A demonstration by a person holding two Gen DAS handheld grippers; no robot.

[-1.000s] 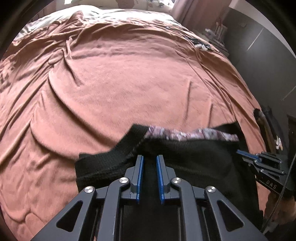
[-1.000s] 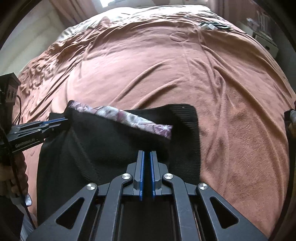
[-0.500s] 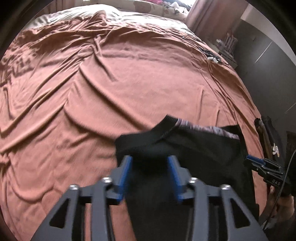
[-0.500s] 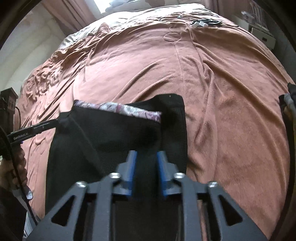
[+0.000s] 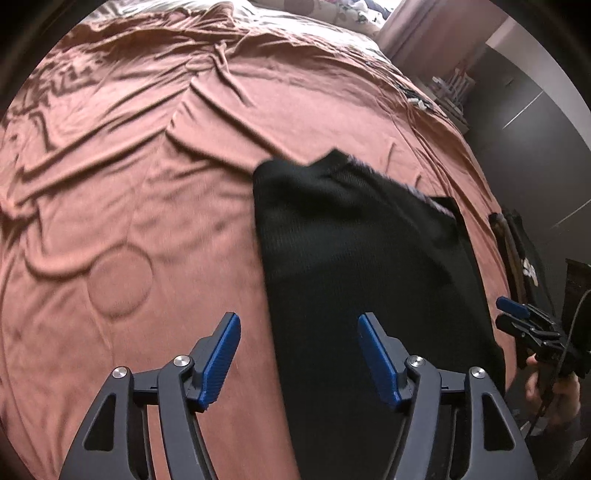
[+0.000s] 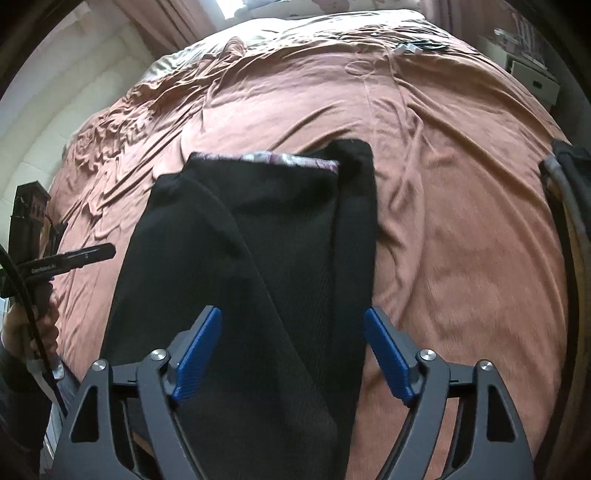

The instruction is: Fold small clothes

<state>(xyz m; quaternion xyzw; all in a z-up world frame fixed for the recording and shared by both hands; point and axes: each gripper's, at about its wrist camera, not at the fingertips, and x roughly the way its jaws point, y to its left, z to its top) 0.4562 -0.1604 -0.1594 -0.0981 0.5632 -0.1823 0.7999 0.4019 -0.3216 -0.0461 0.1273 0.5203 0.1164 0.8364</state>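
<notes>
A black knit garment (image 5: 369, 266) with a purple patterned band at its far edge lies folded lengthwise on the brown bedspread (image 5: 147, 184). It also shows in the right wrist view (image 6: 258, 251), with the patterned band (image 6: 295, 160) at the far end. My left gripper (image 5: 299, 354) is open and empty over the garment's near left edge. My right gripper (image 6: 291, 350) is open and empty above the garment's near end. The right gripper shows at the right edge of the left wrist view (image 5: 517, 317); the left gripper shows at the left of the right wrist view (image 6: 74, 258).
The wrinkled bedspread (image 6: 461, 184) covers the whole bed. Small items (image 6: 417, 46) lie near its far right edge. Pillows (image 5: 332, 11) are at the head. A dark wardrobe (image 5: 535, 129) and a shelf stand on the right. Dark clothing (image 6: 569, 177) hangs at the bed's right edge.
Both grippers were shut on the garment a second ago. They have opened wide, let go and pulled back and up. The garment now lies flat, folded narrower.
</notes>
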